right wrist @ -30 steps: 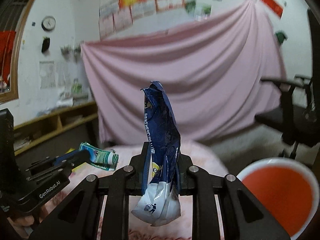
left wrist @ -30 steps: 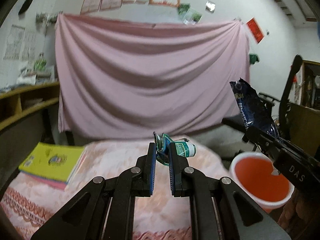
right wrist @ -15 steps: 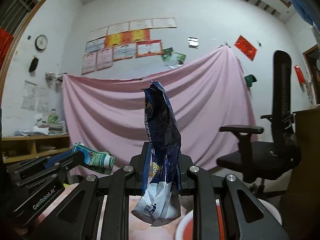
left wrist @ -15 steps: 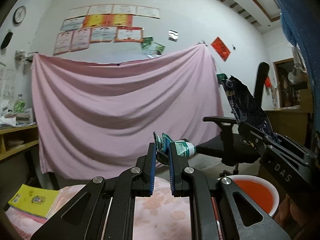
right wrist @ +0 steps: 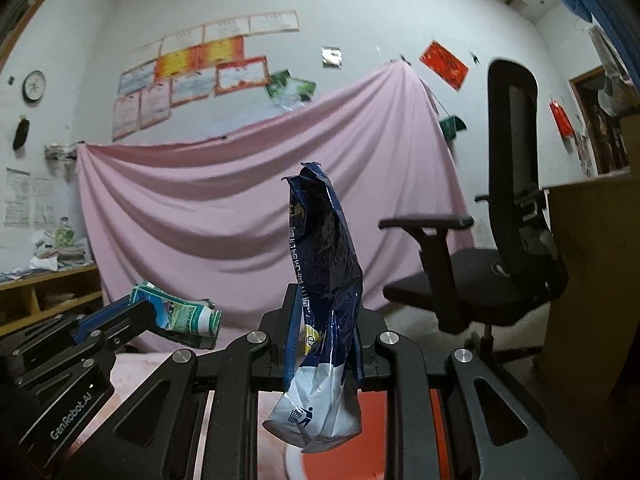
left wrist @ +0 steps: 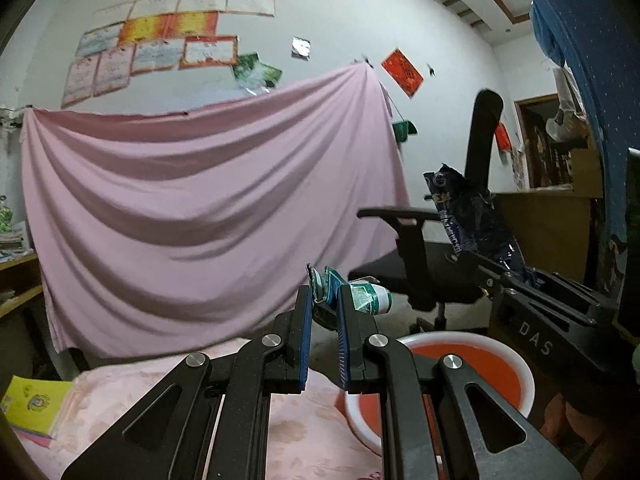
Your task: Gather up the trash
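**Both pieces of trash lifted, basin below**

Over the last second the view swung up from the pink-covered counter (left wrist: 120, 396) to the wall and hanging pink sheet (left wrist: 200, 208), and the red basin (left wrist: 472, 364) slid from off to the right of the left fingers to just beyond and below them. Both grips stayed unchanged. Judged from this: the carry toward the basin was underway, release not yet made.

Left gripper (left wrist: 323, 312): fingers nearly closed, pinching a crushed green-and-white carton (left wrist: 360, 298). The carton stuck out past the fingertips and off to the right, flattened and creased at the gripped end.

Right gripper (right wrist: 322, 320): fingers closed on a dark blue snack bag (right wrist: 320, 248). The bag stood upright between the fingers, twisted and crumpled, rising well above them; its white lower end with a bin symbol hung below. Red of the basin (right wrist: 404, 420) showed beneath the right fingers.

A black office chair (right wrist: 500, 260) stood beyond, to the right of both grippers. Yellow book (left wrist: 32, 408) lay on the counter, far left of the left fingers.
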`<state>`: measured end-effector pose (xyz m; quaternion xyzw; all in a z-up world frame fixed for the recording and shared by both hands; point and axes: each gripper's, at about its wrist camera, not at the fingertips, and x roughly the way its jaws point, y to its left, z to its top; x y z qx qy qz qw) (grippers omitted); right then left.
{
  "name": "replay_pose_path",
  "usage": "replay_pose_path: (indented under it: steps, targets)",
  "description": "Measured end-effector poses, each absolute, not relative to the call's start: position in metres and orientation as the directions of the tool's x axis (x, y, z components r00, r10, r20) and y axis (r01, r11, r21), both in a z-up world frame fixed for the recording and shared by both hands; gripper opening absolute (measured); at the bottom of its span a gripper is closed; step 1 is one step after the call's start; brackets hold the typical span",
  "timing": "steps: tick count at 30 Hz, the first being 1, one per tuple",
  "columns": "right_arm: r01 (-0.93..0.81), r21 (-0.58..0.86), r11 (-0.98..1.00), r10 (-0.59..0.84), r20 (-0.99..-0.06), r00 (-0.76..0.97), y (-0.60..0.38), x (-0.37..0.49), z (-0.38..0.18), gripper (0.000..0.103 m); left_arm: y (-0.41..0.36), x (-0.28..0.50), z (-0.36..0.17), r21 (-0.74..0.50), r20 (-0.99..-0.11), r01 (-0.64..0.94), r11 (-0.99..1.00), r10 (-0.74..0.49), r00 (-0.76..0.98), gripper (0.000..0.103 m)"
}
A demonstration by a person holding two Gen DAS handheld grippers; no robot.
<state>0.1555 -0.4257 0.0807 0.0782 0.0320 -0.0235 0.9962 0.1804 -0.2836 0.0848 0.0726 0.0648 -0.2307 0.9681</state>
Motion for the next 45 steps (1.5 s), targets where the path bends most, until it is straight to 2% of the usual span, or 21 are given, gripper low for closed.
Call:
replay_pose_path:
  steps: [16,19,22,25,30,33,37,39,40,41,43,45]
  targets:
    - [0.114,0.223,0.968,-0.05,-0.273,0.961,-0.455,0.183,0.049,0.02,-0.318,0.233,0.061,-0.021,-0.443,0.526,0.851,-0.479,0.757,0.011]
    - [0.124,0.232,0.965,-0.05,-0.302,0.952,-0.459,0.186,0.044,0.02,-0.318,0.244,0.058,-0.07,-0.485,0.522,0.85,-0.486,0.727,0.014]
    - [0.137,0.244,0.96,-0.051,-0.326,0.944,-0.463,0.189,0.04,0.022,-0.315,0.249,0.056,-0.105,-0.513,0.515,0.851,-0.49,0.704,0.024]
    - [0.144,0.258,0.955,-0.048,-0.345,0.937,-0.467,0.191,0.036,0.034,-0.31,0.249,0.056,-0.126,-0.514,0.505,0.854,-0.492,0.703,0.029]
    - [0.144,0.252,0.957,-0.05,-0.348,0.936,-0.464,0.191,0.037,0.036,-0.299,0.245,0.058,-0.134,-0.509,0.473,0.871,-0.47,0.721,0.031]
    - [0.141,0.25,0.958,-0.049,-0.341,0.939,-0.463,0.19,0.039,0.043,-0.285,0.239,0.059,-0.147,-0.489,0.443,0.885,-0.454,0.745,0.042]
    - [0.133,0.233,0.963,-0.054,-0.317,0.947,-0.456,0.184,0.046,0.047,-0.262,0.23,0.064,-0.161,-0.447,0.397,0.904,-0.425,0.787,0.047]
    - [0.128,0.222,0.967,-0.059,-0.297,0.953,-0.45,0.179,0.05,0.05,-0.249,0.224,0.067,-0.166,-0.422,0.367,0.915,-0.402,0.812,0.057]
    - [0.127,0.218,0.968,-0.061,-0.287,0.956,-0.448,0.177,0.052,0.056,-0.241,0.221,0.069,-0.175,-0.407,0.351,0.92,-0.392,0.825,0.059]
    - [0.123,0.217,0.968,-0.062,-0.269,0.961,-0.444,0.172,0.055,0.069,-0.234,0.218,0.069,-0.181,-0.398,0.341,0.922,-0.386,0.832,0.06]
    - [0.107,0.219,0.97,-0.055,-0.233,0.971,-0.439,0.165,0.059,0.079,-0.219,0.212,0.07,-0.193,-0.387,0.318,0.928,-0.369,0.845,0.066]
    - [0.091,0.21,0.973,-0.046,-0.21,0.977,-0.432,0.16,0.064,0.08,-0.204,0.205,0.072,-0.196,-0.369,0.291,0.936,-0.345,0.863,0.084]
